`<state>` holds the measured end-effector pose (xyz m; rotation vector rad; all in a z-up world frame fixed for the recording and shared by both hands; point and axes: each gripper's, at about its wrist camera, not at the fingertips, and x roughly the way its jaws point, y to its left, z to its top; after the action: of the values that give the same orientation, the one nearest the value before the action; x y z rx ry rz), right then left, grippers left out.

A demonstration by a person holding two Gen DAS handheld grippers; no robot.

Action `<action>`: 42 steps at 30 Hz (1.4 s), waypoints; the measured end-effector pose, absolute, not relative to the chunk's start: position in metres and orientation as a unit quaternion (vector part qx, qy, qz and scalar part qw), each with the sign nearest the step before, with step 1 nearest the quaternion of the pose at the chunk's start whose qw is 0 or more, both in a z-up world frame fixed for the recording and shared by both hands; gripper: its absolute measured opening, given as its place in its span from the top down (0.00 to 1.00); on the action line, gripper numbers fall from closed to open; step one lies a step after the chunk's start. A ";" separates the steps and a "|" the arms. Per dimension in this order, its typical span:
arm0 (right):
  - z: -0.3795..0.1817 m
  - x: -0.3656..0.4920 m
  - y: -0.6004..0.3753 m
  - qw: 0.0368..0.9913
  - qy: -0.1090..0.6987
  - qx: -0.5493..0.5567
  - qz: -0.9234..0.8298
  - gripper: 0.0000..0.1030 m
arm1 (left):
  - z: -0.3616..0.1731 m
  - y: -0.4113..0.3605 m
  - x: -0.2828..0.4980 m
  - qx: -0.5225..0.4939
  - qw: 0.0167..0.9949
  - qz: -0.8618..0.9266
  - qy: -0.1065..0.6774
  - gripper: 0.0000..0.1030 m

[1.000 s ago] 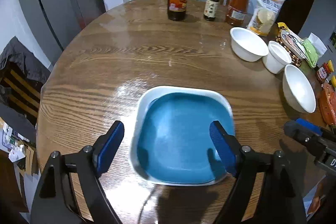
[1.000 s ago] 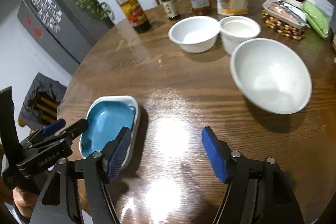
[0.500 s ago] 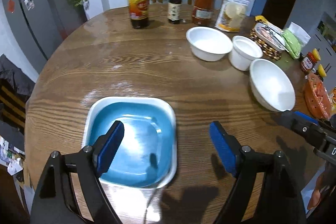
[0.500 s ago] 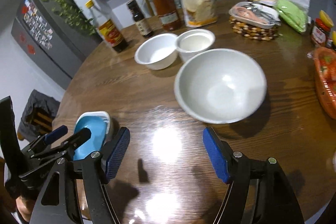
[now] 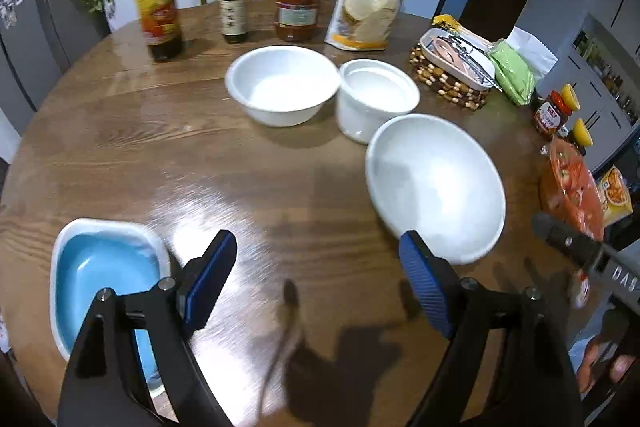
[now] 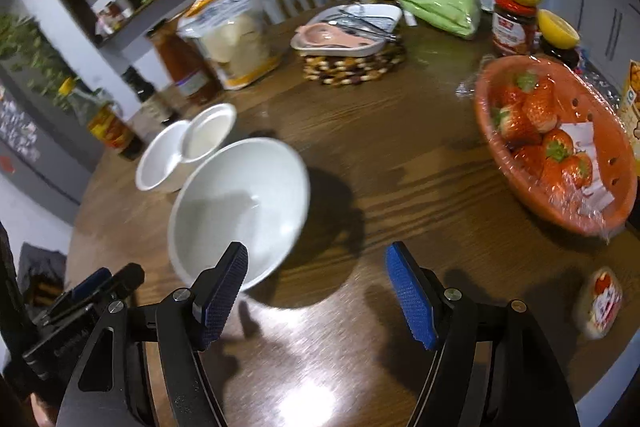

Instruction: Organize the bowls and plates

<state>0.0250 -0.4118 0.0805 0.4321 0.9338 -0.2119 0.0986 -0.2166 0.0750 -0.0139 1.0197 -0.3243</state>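
Both pairs of jaws stand released, nothing between the blue pads. The left gripper (image 5: 316, 275) hangs over bare table (image 5: 120, 147) — the blue plate (image 5: 104, 267) sits at lower left of its frame, the large white bowl (image 5: 436, 183) just beyond the right pad. In the right gripper (image 6: 316, 291) view that bowl (image 6: 240, 203) lies left of centre, two smaller white bowls (image 6: 192, 143) touching beyond it, a strawberry basket (image 6: 560, 147) at right.

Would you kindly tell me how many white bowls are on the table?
3: the large bowl nearest, the deep bowl behind it, the wide bowl left of that. None seems hidden.
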 end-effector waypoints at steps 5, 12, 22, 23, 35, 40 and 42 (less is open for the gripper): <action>0.064 0.049 -0.419 0.861 0.458 0.204 -0.083 0.30 | 0.056 -0.243 0.124 0.004 0.851 -0.148 0.504 0.21; 0.041 0.072 -0.412 0.851 0.482 0.201 -0.059 0.52 | 0.036 -0.263 0.141 -0.004 0.823 -0.178 0.540 0.63; 0.037 0.073 -0.404 0.846 0.491 0.201 -0.044 0.86 | 0.031 -0.276 0.139 0.025 0.817 -0.204 0.540 0.86; 0.038 0.072 -0.403 0.846 0.491 0.200 -0.044 0.86 | 0.031 -0.275 0.138 0.025 0.816 -0.205 0.540 0.86; 0.056 0.030 -0.347 0.847 0.495 0.197 -0.002 0.86 | 0.059 -0.214 0.088 0.021 0.837 -0.198 0.510 0.87; 0.046 0.025 -0.320 0.835 0.516 0.191 0.019 0.86 | 0.051 -0.184 0.077 0.009 0.833 -0.183 0.523 0.87; 0.042 0.028 -0.311 0.832 0.521 0.188 0.025 0.85 | 0.046 -0.175 0.074 0.007 0.832 -0.176 0.526 0.87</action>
<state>0.0277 -0.3111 0.0417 0.3983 1.1046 0.0527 0.0738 -0.1747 0.0462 0.0155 1.1144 -0.3725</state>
